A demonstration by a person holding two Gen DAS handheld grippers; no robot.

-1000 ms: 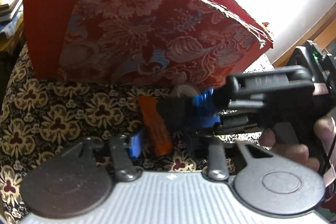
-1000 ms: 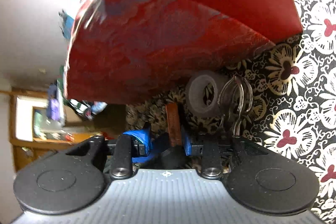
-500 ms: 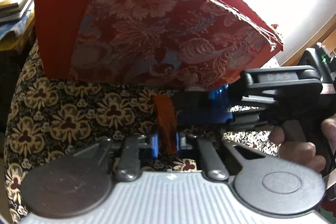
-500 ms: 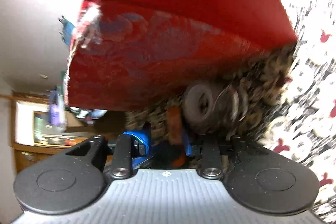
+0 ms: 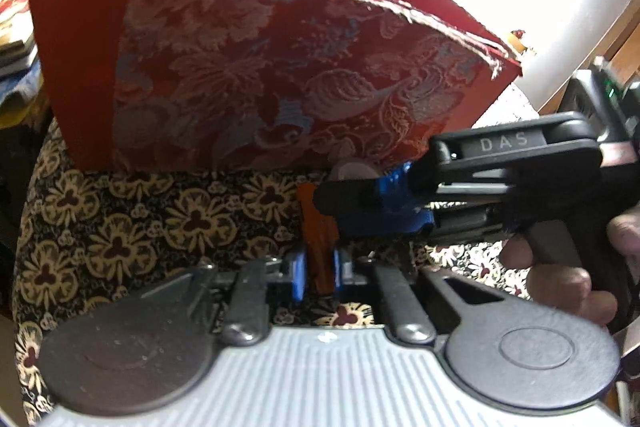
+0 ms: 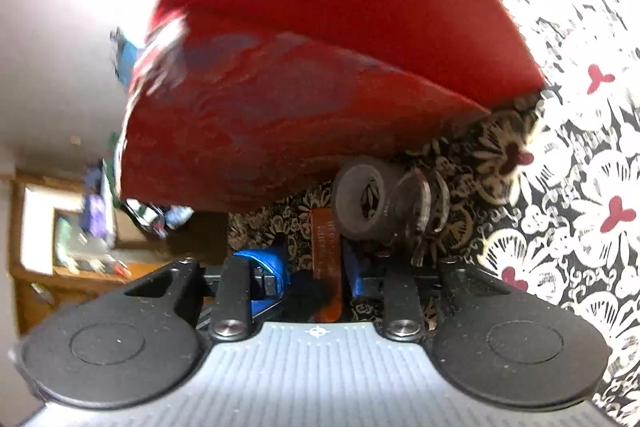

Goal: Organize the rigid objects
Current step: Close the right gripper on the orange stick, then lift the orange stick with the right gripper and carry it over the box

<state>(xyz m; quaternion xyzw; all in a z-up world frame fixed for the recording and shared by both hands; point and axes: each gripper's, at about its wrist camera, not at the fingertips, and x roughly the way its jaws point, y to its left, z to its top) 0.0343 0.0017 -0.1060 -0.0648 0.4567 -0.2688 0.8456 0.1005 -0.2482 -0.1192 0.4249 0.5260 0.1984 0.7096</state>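
The left gripper has its blue pads pressed on both sides of a thin orange bar. The right gripper squeezes the same orange bar from the other end, as its own camera shows. So both grippers are closed tight on one small thing, which sits low, just above the flowery tablecloth.

I think this could go wrong. If the two grippers pull different ways, the bar could twist, snap or pop out. If one lets go too early, the bar could tip and drop onto the cloth. The fingers are also very near each other, so they could bump.

The bar is flat, long and smooth, like plastic, with tiny writing that I cannot read. Just behind it lies a gray tape roll, round with a hole in the middle. Touching the roll are clear rings, shiny like glass or plastic. Behind them all stands a big red box with stiff card sides, frayed edges and a silky flower pattern.
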